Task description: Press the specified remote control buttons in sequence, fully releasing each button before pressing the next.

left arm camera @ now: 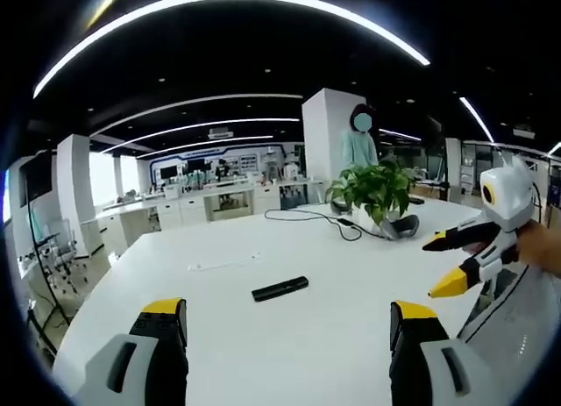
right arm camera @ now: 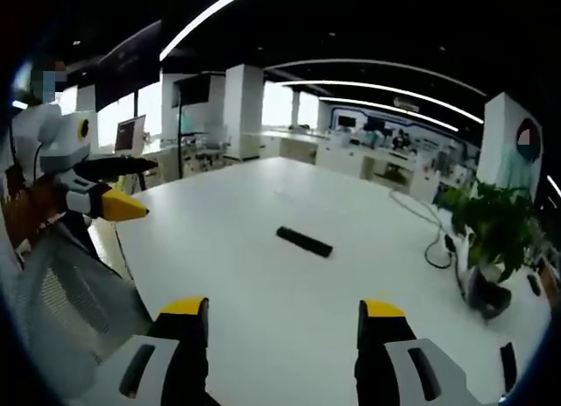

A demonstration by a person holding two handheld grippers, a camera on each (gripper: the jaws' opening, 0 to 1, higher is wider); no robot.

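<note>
In the left gripper view, the left gripper [left arm camera: 287,323] hangs above a white table [left arm camera: 333,353] with its yellow-tipped jaws spread wide and nothing between them. The black remote control [left arm camera: 280,288] lies flat on the bare tabletop just ahead of the jaws, well apart from them. From the right of that view the right gripper [left arm camera: 456,261] reaches in over the table's edge, its two yellow-tipped jaws parted.

The right gripper view shows the same gripper [right arm camera: 285,323] with its jaws likewise wide and empty above the table [right arm camera: 263,336], the remote control [right arm camera: 304,241] lying some way ahead. The left gripper [right arm camera: 123,187] enters from the left, jaws apart.

Beyond the remote stands a potted plant [left arm camera: 375,188], with a black cable [left arm camera: 307,217] trailing across the table beside it. A mesh office chair [right arm camera: 61,309] sits at the table's near edge. A person in a pale green top [left arm camera: 359,143] stands by a white pillar [left arm camera: 329,134] in the background.
</note>
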